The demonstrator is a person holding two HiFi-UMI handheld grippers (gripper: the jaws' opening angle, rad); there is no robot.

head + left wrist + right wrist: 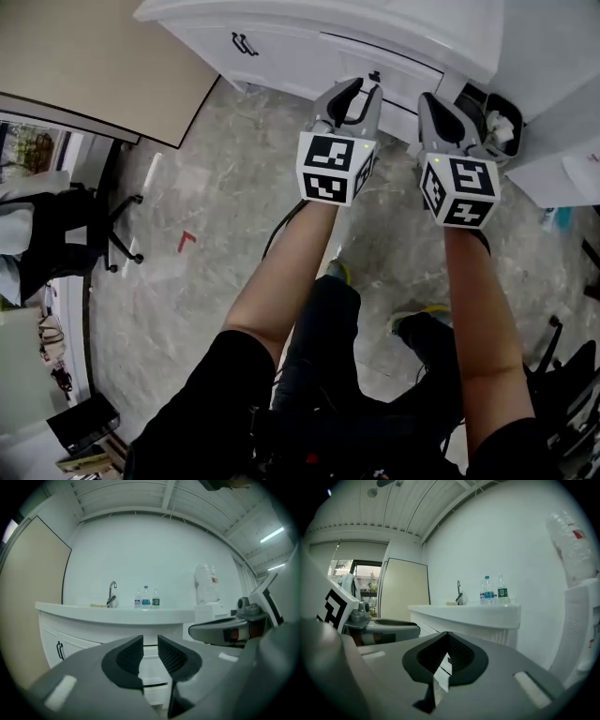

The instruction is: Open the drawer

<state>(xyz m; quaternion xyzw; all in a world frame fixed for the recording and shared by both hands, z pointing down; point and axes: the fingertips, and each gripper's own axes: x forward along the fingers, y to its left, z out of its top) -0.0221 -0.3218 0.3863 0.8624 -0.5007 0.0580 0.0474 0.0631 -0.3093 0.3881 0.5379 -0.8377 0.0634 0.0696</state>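
Observation:
The white cabinet (281,42) runs along the top of the head view. Its drawer front (403,92) carries a small dark knob (375,75). My left gripper (366,90) is held just in front of that knob, open by a narrow gap with nothing between the pads. Through that gap (150,656) stacked white drawer fronts (151,667) show. My right gripper (427,101) hovers beside it to the right, shut and empty (447,641), close to the cabinet's right end. Whether either gripper touches the cabinet cannot be told.
A cabinet door with a black bar handle (244,44) lies left of the drawer. On the counter stand a faucet (111,593) and water bottles (146,598). A bin (495,122) is at the right, an office chair (89,225) at the left. A beige panel (94,56) flanks the cabinet.

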